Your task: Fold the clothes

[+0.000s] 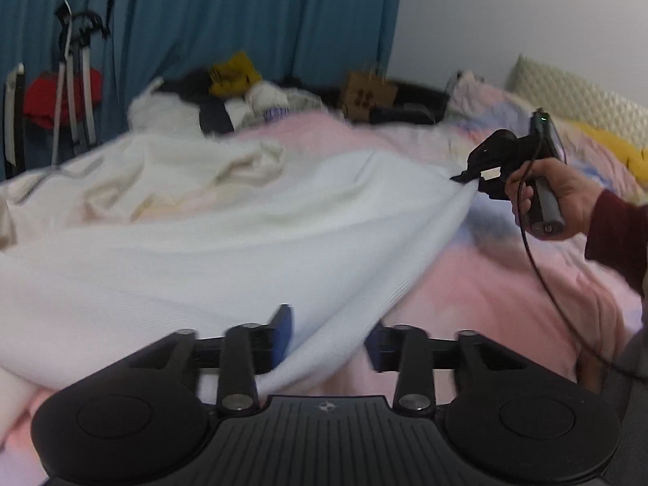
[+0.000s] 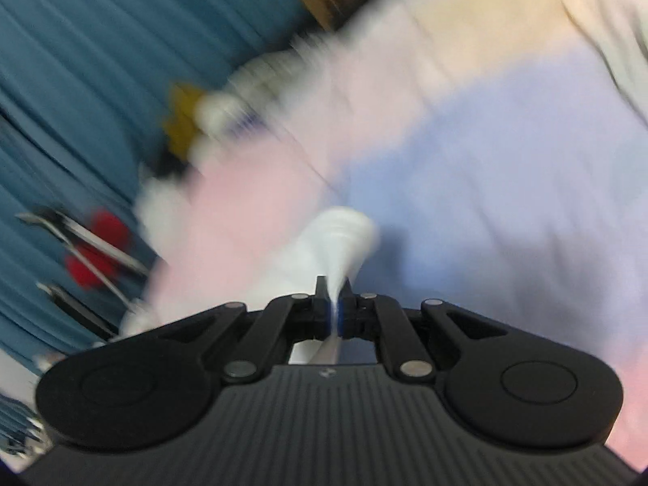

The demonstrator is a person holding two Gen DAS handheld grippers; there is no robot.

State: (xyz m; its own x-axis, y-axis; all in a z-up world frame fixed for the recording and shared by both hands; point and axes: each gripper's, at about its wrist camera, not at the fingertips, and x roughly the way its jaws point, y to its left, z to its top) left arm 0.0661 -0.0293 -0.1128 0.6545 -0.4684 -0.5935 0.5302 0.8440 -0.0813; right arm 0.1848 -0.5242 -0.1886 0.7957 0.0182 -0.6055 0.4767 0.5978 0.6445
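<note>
My right gripper point(image 2: 333, 303) clamps the white garment point(image 1: 202, 251) at three o'clock. My left gripper point(image 1: 328, 334) gapes, cloth slack between its jaws on the bed point(image 1: 486, 283).

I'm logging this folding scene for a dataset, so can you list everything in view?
white garment: one, white, spread over the bed
bedspread: one, pink and lilac, under it
clothes pile: one, mixed, far edge
cardboard box: one, brown, far edge
curtain: one, blue, behind
pillow: one, cream, far right
left gripper: open, cloth between its fingers
right gripper: shut on a garment corner
hand: one, dark red sleeve
</note>
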